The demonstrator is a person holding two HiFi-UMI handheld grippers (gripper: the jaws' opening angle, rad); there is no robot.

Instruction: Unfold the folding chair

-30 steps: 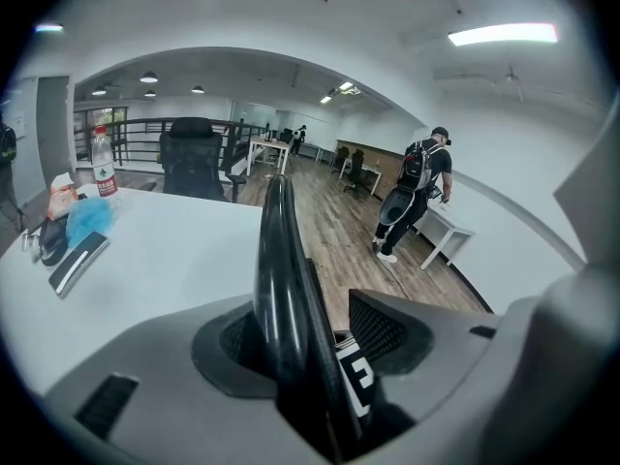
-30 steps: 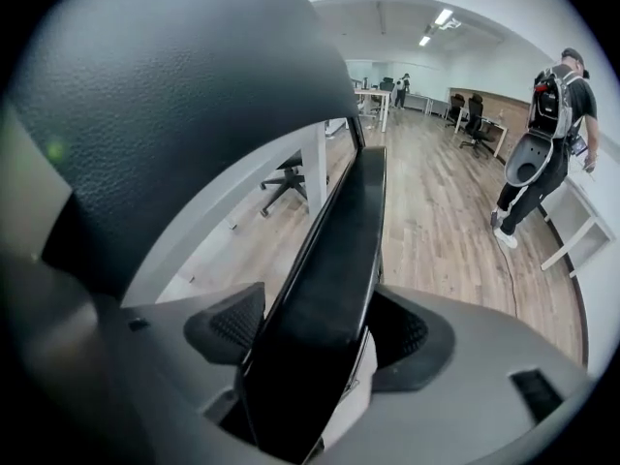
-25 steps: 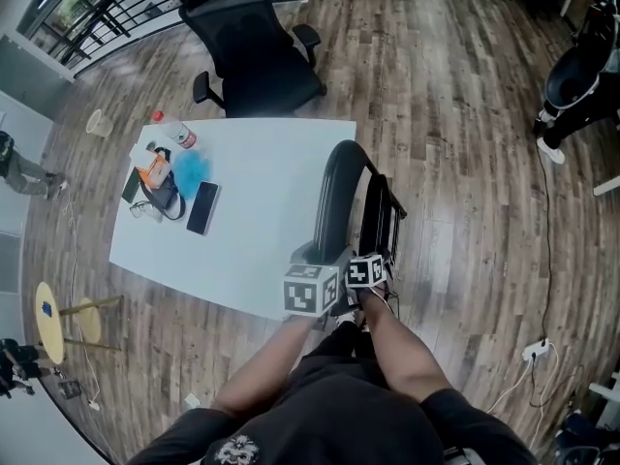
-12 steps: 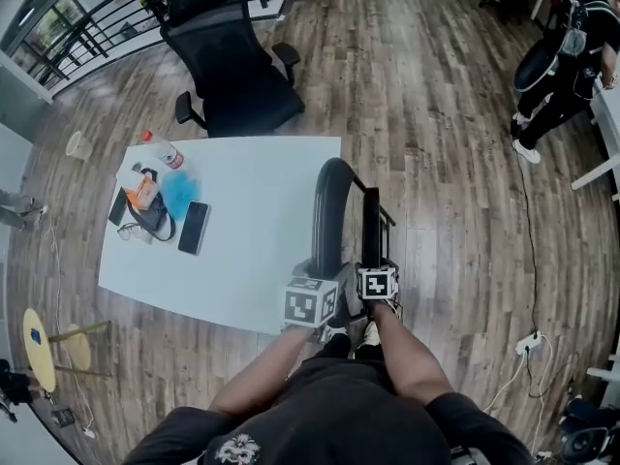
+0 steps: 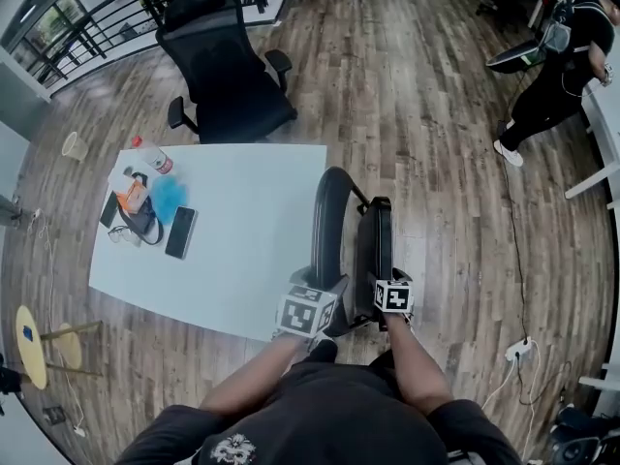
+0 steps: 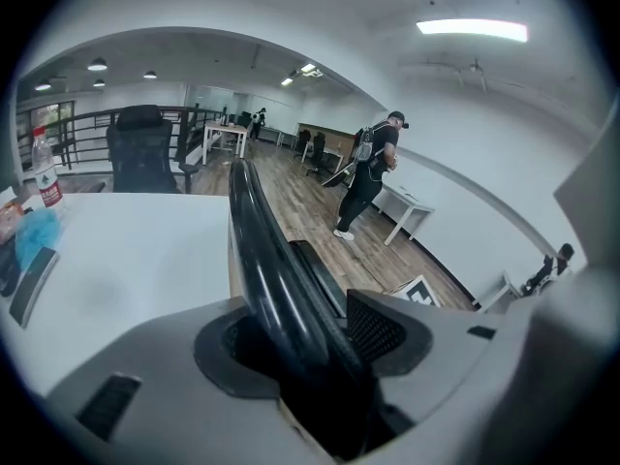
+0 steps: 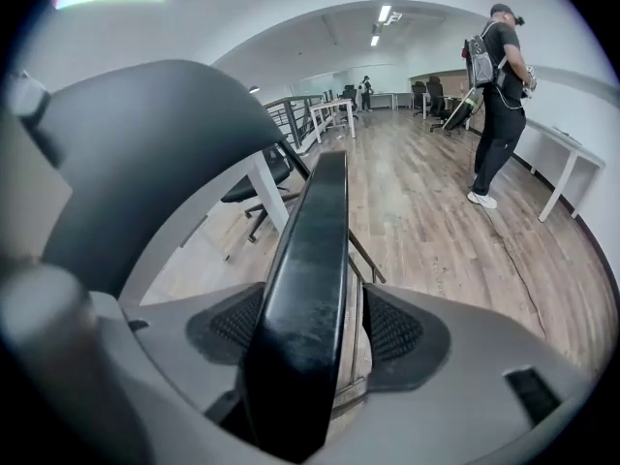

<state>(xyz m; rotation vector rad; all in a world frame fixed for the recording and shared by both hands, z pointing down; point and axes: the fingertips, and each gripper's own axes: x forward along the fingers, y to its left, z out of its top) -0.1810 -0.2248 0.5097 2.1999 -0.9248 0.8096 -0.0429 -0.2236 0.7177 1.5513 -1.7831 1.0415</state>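
Note:
A black folding chair stands next to the white table (image 5: 242, 221). In the head view its curved backrest (image 5: 329, 211) and its seat panel (image 5: 375, 240) stand on edge, a narrow gap apart. My left gripper (image 5: 325, 291) is shut on the backrest's lower end; in the left gripper view the backrest (image 6: 276, 269) runs out between the jaws of the left gripper (image 6: 300, 332). My right gripper (image 5: 387, 281) is shut on the seat's near edge; in the right gripper view the seat panel (image 7: 315, 260) fills the wide-set jaws of the right gripper (image 7: 310, 342).
On the table's left end lie a phone (image 5: 180, 232), a bottle (image 5: 155, 157), a blue cloth and glasses. A black office chair (image 5: 228, 76) stands behind the table. A person (image 5: 557, 61) walks at the far right. Cables and a socket (image 5: 520, 349) lie on the wood floor.
My right gripper has moved right with the seat, and the gap between seat and backrest has widened. The left gripper has shifted slightly with the backrest. The person at the right has walked on.

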